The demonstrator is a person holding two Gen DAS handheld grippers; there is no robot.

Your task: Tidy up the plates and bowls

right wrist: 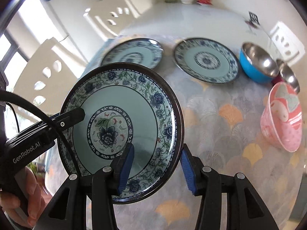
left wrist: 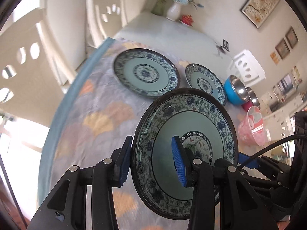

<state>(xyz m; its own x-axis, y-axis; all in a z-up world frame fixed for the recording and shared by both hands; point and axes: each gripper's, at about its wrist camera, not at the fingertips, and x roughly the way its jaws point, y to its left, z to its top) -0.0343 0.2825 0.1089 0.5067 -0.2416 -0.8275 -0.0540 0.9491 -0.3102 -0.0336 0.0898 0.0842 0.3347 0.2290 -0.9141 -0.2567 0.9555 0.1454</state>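
Both grippers' fingers (left wrist: 177, 161) pinch opposite rims of a dark-edged, blue-floral plate (right wrist: 122, 132).

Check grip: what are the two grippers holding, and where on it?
Both hold one floral-rimmed plate by its rim, on opposite sides: left gripper on one edge, right gripper on the other, one finger inside, one outside.
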